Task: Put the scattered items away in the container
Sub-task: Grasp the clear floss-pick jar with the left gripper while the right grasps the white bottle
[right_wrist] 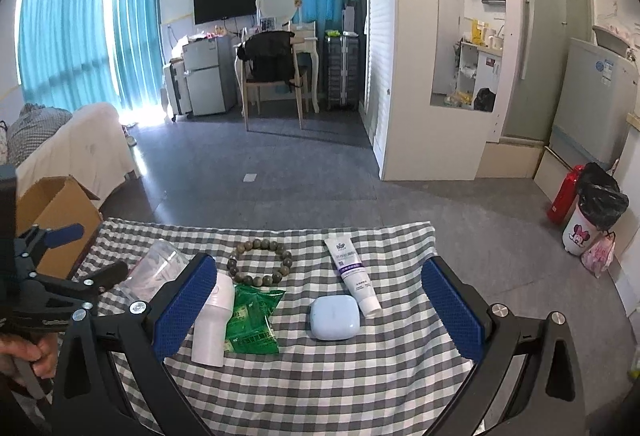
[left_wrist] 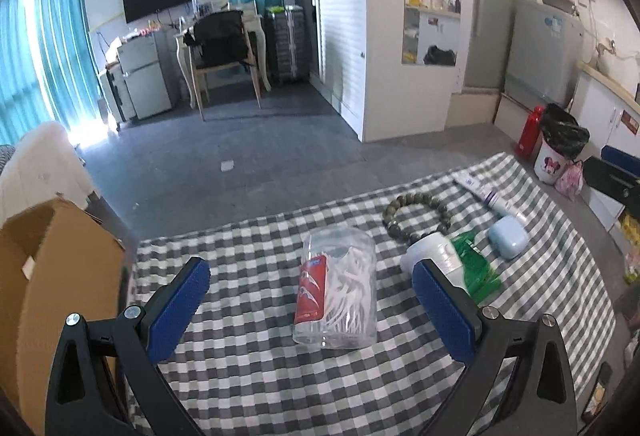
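A clear tub of floss picks (left_wrist: 338, 290) with a red label lies on the checked cloth (left_wrist: 256, 368), between the fingers of my open left gripper (left_wrist: 312, 272). A bead bracelet (right_wrist: 259, 262), white bottle (right_wrist: 214, 320), green packet (right_wrist: 252, 320), pale blue case (right_wrist: 334, 317) and white tube (right_wrist: 356, 276) lie ahead of my open right gripper (right_wrist: 320, 276), the case nearest its middle. The same items show in the left wrist view, right of the tub. An open cardboard box (left_wrist: 48, 276) stands left of the table. The left gripper (right_wrist: 84, 256) shows in the right wrist view.
The cloth's far edge (right_wrist: 280, 228) drops to grey floor. A bed (right_wrist: 72, 144) lies beyond the box. A bin with a black bag (right_wrist: 596, 212) and a red flask (right_wrist: 564, 194) stand on the floor at right.
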Motion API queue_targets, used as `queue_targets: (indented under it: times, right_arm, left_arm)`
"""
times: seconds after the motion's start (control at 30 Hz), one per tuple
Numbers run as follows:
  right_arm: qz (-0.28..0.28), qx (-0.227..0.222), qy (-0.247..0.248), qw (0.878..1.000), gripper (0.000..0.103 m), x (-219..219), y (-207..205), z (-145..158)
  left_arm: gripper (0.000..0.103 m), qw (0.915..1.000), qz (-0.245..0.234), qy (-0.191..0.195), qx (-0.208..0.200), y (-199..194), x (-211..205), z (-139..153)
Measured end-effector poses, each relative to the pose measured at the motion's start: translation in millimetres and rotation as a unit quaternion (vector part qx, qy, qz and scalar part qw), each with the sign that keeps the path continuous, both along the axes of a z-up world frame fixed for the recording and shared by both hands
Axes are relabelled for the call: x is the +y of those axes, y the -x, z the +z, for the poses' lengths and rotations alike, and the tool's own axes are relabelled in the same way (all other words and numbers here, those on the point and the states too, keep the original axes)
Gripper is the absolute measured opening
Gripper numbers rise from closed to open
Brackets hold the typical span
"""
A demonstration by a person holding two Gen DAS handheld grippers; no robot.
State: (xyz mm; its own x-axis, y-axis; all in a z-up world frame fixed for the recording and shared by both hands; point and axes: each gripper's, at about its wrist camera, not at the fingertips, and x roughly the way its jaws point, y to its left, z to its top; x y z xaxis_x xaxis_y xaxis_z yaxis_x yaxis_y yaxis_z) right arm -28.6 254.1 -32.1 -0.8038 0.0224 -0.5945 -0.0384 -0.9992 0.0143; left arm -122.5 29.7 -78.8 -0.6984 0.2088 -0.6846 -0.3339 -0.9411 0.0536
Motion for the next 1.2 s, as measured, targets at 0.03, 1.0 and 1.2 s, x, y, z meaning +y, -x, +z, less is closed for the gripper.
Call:
queue_targets:
  times: [0.03,1.0,1.2]
  right_arm:
    - [0.0,-0.003,-0.001,1.0,0.103,-1.0,2.0,-2.1]
    - [0.021,-0.056,0.016,0.998,0.103,-19.4,22.4,-40.2]
    - [0.052,-0.078,0.028,0.995,0.103,-46.4,27.0,-54.9]
  left_arm:
    - [0.103,1.0,-0.002,0.0,-0.004,3.5,0.7,-3.9]
    - [0.062,0.9962,0.002,-0.013,-0.086,27.0,2.3,-59.9]
    - [0.062,0.9963,0.034,-0.024,-0.075,18.8,-24.6,-49.2]
